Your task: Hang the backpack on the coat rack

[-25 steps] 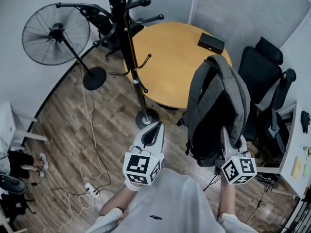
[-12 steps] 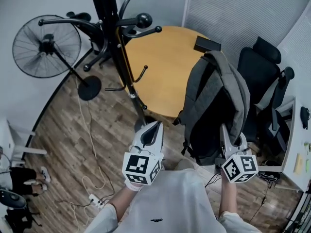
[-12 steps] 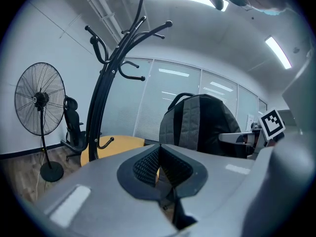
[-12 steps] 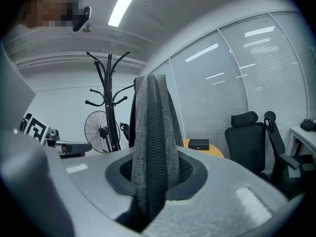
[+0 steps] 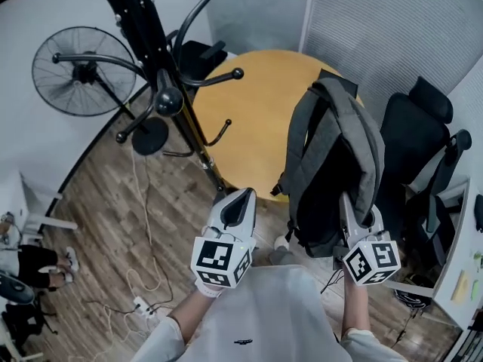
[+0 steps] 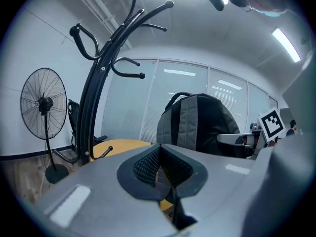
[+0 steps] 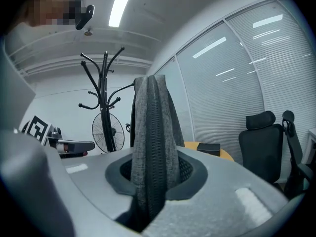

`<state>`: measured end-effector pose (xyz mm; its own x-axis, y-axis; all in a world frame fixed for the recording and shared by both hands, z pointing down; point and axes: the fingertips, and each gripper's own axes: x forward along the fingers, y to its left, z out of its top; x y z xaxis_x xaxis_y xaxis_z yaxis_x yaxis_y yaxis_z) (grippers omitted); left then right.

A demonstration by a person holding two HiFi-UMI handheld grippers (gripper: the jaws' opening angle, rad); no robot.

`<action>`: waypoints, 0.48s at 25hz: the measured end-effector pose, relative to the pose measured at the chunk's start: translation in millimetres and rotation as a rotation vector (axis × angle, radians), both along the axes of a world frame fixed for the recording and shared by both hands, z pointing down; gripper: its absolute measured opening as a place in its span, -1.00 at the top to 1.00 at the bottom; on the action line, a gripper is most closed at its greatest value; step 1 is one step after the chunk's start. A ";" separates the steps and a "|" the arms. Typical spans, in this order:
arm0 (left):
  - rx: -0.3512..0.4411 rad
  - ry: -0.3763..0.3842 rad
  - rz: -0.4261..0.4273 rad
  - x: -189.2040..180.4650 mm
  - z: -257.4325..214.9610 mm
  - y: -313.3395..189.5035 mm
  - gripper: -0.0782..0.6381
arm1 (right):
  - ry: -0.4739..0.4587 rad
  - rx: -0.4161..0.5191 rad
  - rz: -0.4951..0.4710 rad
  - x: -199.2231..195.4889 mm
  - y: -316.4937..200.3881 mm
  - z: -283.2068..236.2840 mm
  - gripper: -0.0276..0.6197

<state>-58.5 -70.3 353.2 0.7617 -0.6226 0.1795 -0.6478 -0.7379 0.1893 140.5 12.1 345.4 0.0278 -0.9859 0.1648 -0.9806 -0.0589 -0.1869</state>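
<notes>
The black coat rack rises at the upper left of the head view, its curved hooks spreading above the floor. The grey backpack hangs upright in the air to its right, in front of the round table. My right gripper is shut on the backpack's lower grey zippered edge, which fills its jaws. My left gripper is shut and holds nothing, level beside the backpack and pointing toward the rack's pole. The left gripper view shows the coat rack at left and the backpack at right.
A standing fan is left of the rack. Behind the rack and backpack is the round wooden table. Black office chairs and a desk crowd the right side. A cable and power strip lie on the wooden floor.
Both grippers and the backpack have moved forward toward the coat rack. The rack's hooks now appear closer and larger above the left gripper.
</notes>
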 end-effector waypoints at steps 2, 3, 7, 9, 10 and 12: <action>0.007 0.003 -0.029 6.7 -5.8 -6.8 0.73 | 0.007 0.007 -0.037 7.0 -13.4 -5.2 0.65; 0.010 0.006 -0.042 10.6 -8.6 -10.2 0.73 | 0.010 0.011 -0.054 10.9 -20.3 -7.9 0.65; 0.025 0.015 -0.089 25.5 -19.2 -23.9 0.73 | 0.021 0.034 -0.116 25.2 -47.6 -20.1 0.65; 0.032 0.017 -0.113 31.8 -24.4 -31.7 0.73 | 0.026 0.049 -0.148 29.9 -62.1 -27.3 0.65; 0.037 0.016 -0.123 34.8 -26.9 -35.7 0.73 | 0.028 0.058 -0.163 31.9 -69.1 -30.8 0.65; 0.046 0.013 -0.144 41.1 -31.8 -42.3 0.73 | 0.032 0.075 -0.191 36.8 -81.4 -36.7 0.65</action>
